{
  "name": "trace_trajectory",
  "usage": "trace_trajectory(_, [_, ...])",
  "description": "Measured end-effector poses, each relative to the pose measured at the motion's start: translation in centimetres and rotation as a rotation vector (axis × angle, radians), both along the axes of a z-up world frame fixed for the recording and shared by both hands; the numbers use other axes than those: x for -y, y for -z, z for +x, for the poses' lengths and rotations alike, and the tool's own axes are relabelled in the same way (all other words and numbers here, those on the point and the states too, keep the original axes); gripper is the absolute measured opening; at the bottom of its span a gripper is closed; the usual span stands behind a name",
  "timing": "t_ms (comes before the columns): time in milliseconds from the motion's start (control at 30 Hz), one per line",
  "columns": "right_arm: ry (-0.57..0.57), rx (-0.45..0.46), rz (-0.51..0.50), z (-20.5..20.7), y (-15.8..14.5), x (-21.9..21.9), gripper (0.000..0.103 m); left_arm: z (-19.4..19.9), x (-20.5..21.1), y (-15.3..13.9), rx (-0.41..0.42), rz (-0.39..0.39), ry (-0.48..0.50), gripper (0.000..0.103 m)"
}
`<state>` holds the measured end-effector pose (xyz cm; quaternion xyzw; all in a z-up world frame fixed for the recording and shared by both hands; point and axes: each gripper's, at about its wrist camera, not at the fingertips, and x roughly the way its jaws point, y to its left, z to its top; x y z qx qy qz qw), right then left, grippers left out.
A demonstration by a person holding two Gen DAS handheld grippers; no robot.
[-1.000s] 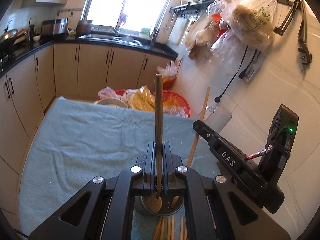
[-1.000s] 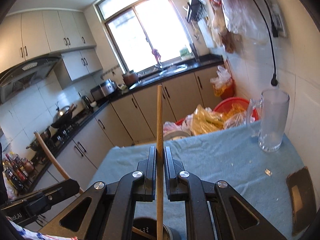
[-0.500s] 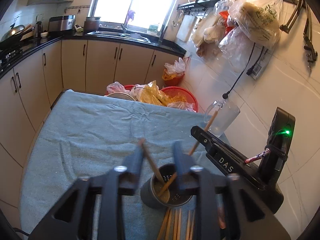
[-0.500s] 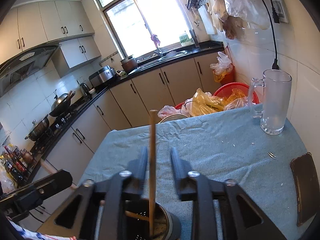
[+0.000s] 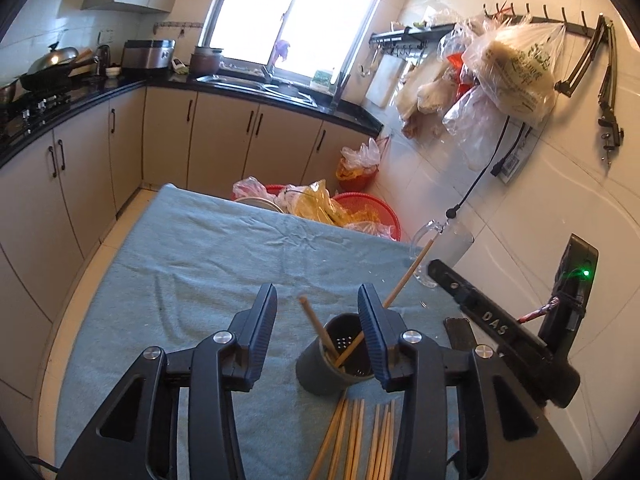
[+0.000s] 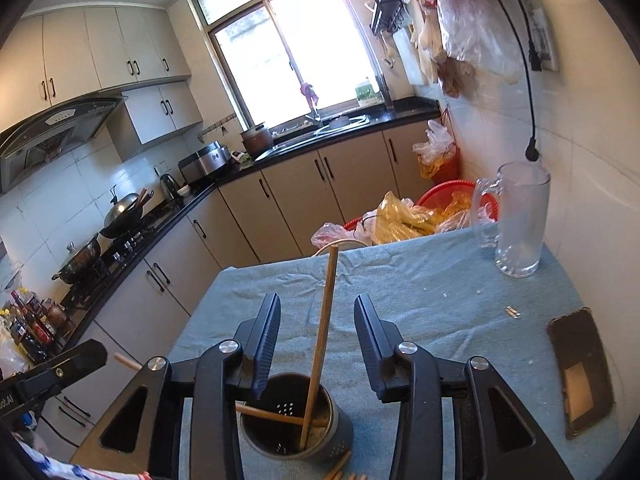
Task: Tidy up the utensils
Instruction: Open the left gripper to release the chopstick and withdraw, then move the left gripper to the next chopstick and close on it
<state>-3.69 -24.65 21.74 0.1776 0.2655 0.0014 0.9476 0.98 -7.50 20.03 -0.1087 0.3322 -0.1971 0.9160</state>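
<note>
A dark grey perforated utensil cup [image 5: 329, 365] stands on the blue-green cloth and also shows in the right wrist view [image 6: 295, 420]. Two wooden chopsticks [image 5: 316, 330] lean inside it; in the right wrist view one chopstick [image 6: 322, 336] stands nearly upright and another lies across the cup's mouth. Several loose chopsticks [image 5: 358, 438] lie on the cloth just in front of the cup. My left gripper [image 5: 317, 306] is open and empty above the cup. My right gripper [image 6: 316, 314] is open and empty, its jaws either side of the upright chopstick without touching it.
A clear glass mug [image 6: 516, 220] stands at the far right by the tiled wall. A dark phone [image 6: 580, 368] lies on the cloth [image 6: 420, 292] at the right. Red baskets with plastic bags [image 5: 340, 208] sit beyond the table's far edge. Kitchen cabinets are to the left.
Both grippers were shut on a chopstick each a second ago. Both opened and let the chopsticks drop into the cup, then drew back and up a little.
</note>
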Motion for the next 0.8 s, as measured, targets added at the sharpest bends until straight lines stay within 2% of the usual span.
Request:
trace_trajectory(167, [0.008, 0.006, -0.008, -3.1, -1.0, 0.2, 0.052, -3.0, -2.0, -0.2, 0.015, 0.011, -0.026, 0.046])
trace_trajectory(300, [0.019, -0.034, -0.002, -6.3, 0.2, 0.7, 0.057, -5.0, -3.6, 1.7, -0.024, 0.025, -0.036, 0.049])
trace_trajectory(500, [0.015, -0.204, 0.047, -10.2, 6.2, 1.6, 0.059, -6.2, -3.7, 7.5, -0.166, 0.09, -0.015, 0.049])
trace_trajectory(633, [-0.006, -0.311, 0.067, -12.2, 10.4, 1.5, 0.059, -7.3, -1.3, 11.1, -0.205, 0.206, 0.069, 0.049])
trace_trajectory(700, [-0.026, -0.342, 0.059, -12.9, 11.7, 1.0, 0.054, -7.8, 0.2, 12.9, -0.225, 0.266, 0.134, 0.049])
trace_trajectory(767, [-0.049, -0.364, 0.044, -13.5, 12.6, 0.4, 0.041, -8.5, 1.8, 14.7, -0.246, 0.316, 0.2, 0.046])
trace_trajectory(800, [-0.059, -0.374, 0.036, -13.7, 13.0, 0.1, 0.037, -8.6, 2.3, 15.3, -0.251, 0.33, 0.224, 0.043])
